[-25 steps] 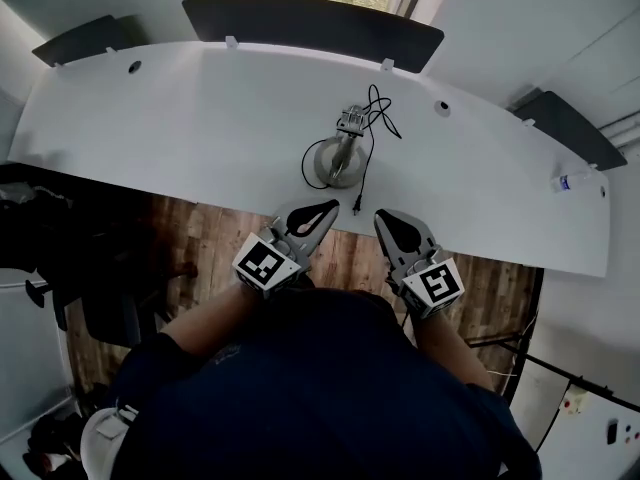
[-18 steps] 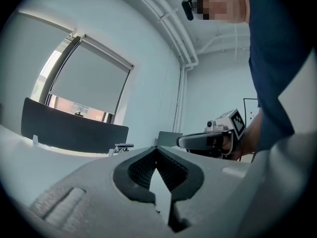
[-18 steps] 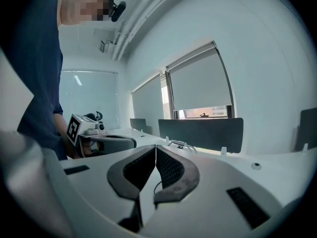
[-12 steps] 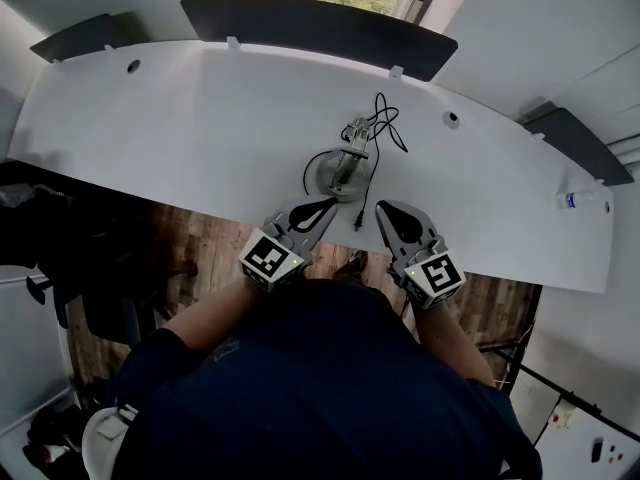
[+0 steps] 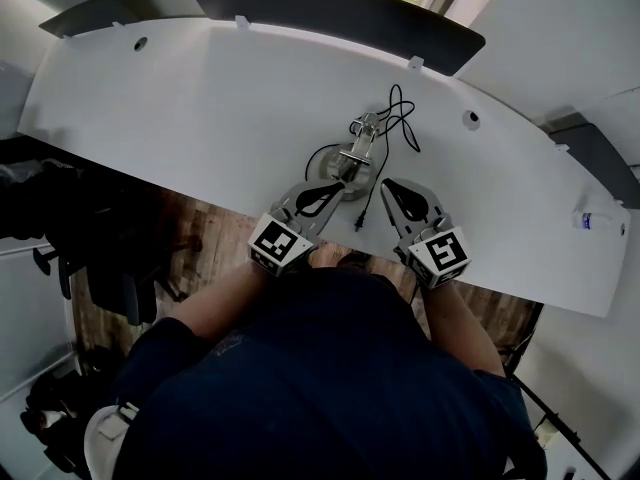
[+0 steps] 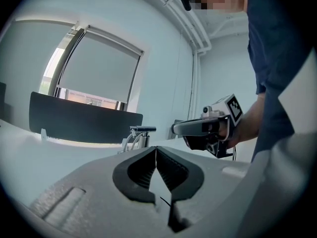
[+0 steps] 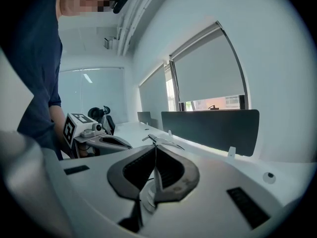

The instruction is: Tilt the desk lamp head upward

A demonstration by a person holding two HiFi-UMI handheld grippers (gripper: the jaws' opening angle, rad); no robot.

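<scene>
- Silver desk lamp [image 5: 355, 150] stands near the white table's [image 5: 180, 88] front edge; its long axis runs from that edge towards the far edge, head end farthest;
- left gripper [image 5: 335, 190] and right gripper [image 5: 386, 187]: jaws closed, empty, either side of the lamp base.

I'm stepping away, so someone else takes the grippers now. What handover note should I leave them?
Left gripper: jaws shut, empty, near the lamp's base.
Right gripper: jaws shut, empty, beside it.
Desk lamp stands on the white desk, cord trailing behind.
Done: nothing yet; neither gripper holds the lamp.
To do: grip the head, tilt it upward.
</scene>
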